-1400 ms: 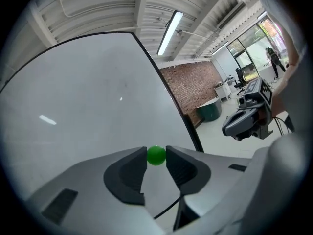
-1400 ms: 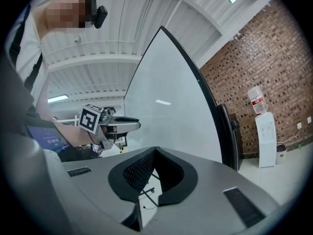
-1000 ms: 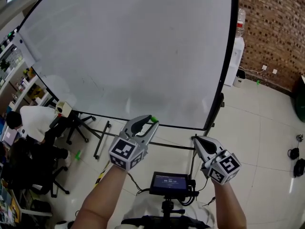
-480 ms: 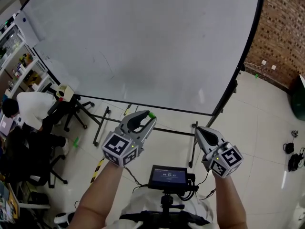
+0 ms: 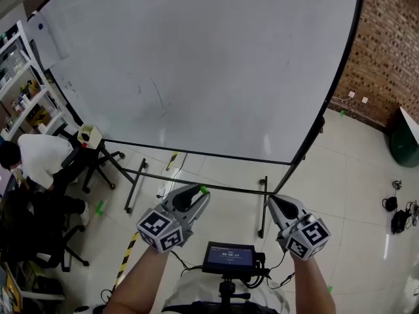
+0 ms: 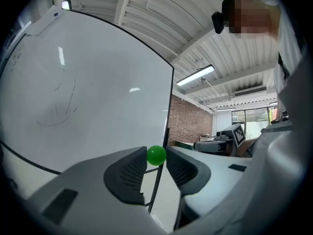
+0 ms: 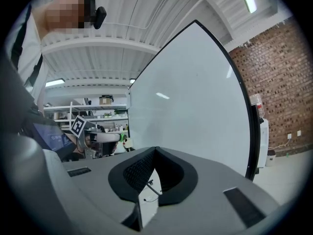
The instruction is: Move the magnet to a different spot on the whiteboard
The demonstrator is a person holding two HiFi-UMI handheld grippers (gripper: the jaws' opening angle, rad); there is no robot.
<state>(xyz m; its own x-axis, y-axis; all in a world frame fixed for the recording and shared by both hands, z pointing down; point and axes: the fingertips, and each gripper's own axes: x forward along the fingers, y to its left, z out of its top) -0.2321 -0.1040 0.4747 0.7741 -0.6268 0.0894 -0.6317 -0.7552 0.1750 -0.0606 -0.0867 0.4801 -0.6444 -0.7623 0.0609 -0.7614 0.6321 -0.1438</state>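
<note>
The whiteboard stands upright on a floor stand ahead of me, with faint pen marks on its left half. A small green ball magnet sits pinched between the tips of my left gripper, held level and short of the board. In the left gripper view the magnet touches both dark pads, and the whiteboard fills the left. My right gripper is shut with nothing in it; its tips meet in the right gripper view, with the whiteboard beyond.
A seated person in a white shirt and office chairs are at the left, by shelves. The board's black stand legs cross the tiled floor. A brick wall is at the right. A small screen sits below my hands.
Both grippers have sunk lower in the head view and the whiteboard now shows further off, shifted right. The left gripper has rolled slightly. The green magnet stays between the left jaws.
</note>
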